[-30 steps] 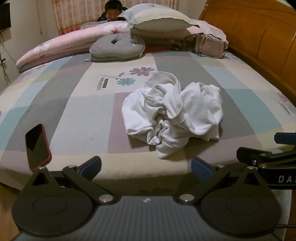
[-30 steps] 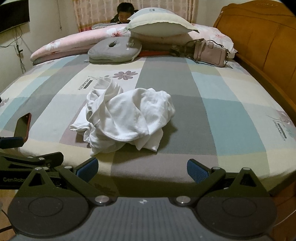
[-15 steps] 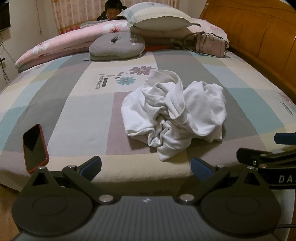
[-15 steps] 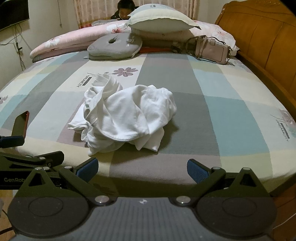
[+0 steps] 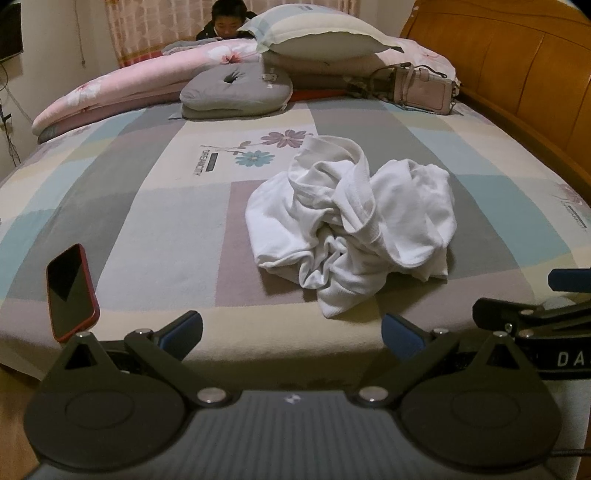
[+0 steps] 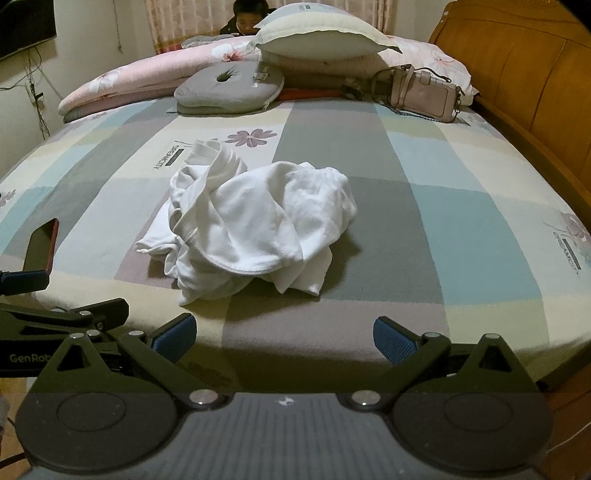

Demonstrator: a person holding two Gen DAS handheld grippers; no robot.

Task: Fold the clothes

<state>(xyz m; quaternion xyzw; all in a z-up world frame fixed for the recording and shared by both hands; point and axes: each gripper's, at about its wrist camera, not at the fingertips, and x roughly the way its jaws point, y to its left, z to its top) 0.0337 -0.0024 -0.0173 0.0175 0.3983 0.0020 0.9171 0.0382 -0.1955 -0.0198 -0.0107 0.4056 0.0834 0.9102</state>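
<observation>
Both claws nearer crumpled garment [image 5: 351,218].

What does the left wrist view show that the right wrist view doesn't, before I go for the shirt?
Only the left wrist view shows the full dark screen of the red-cased phone lying near the bed's front edge, plus the blue printed flower beside the garment. Only the right wrist view shows the black wall-mounted screen largely in frame. Both share the crumpled white garment on the patchwork bedsheet, the grey cushion with a hole, the pink handbag, and each open, empty hand-held gripper: left, right.
</observation>
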